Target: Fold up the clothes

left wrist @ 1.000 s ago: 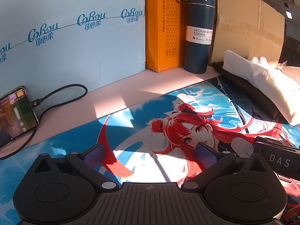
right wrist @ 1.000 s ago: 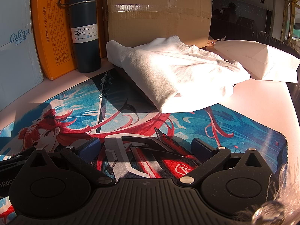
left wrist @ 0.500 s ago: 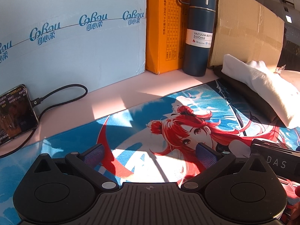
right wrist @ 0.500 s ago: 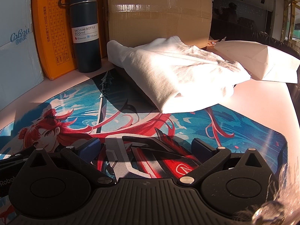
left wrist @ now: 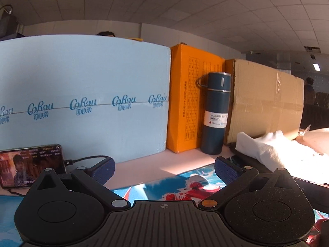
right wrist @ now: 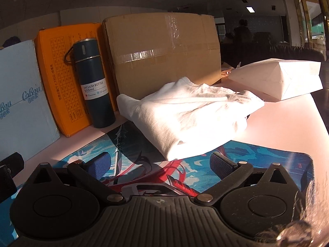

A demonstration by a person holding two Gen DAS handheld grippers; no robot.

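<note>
Hovering, right gripper [right wrist: 159, 163]: jaws spread wide and empty, low over the printed desk mat [right wrist: 257, 164].
Left gripper [left wrist: 163, 167]: likewise wide open, holding nothing, aimed level at the row of boxes.
Task garment: white folded garment [right wrist: 191, 117] lies just ahead of the right gripper, its near fold overhanging the mat's far edge; from the left gripper it sits ahead and to the right [left wrist: 265, 150].
Beneath it: a dark layer [left wrist: 246, 160] shows under the white cloth; whether it is another garment cannot be told.
Handling, as judged: soft, light, limp cotton that should sag and unfold if lifted by one point; a pinch at the thick near fold or at two corners looks safest.
Beyond: vacuum bottle [right wrist: 94, 84] stands ahead-left of the right gripper, against the orange box [right wrist: 55, 78] and cardboard box [right wrist: 162, 51].
Right view only: white paper bag [right wrist: 281, 78] lying far right, and the garment's full spread.
Left view only: phone [left wrist: 30, 164] on a cable, screen lit, just left of the left finger; pale blue box [left wrist: 82, 82] behind.
</note>
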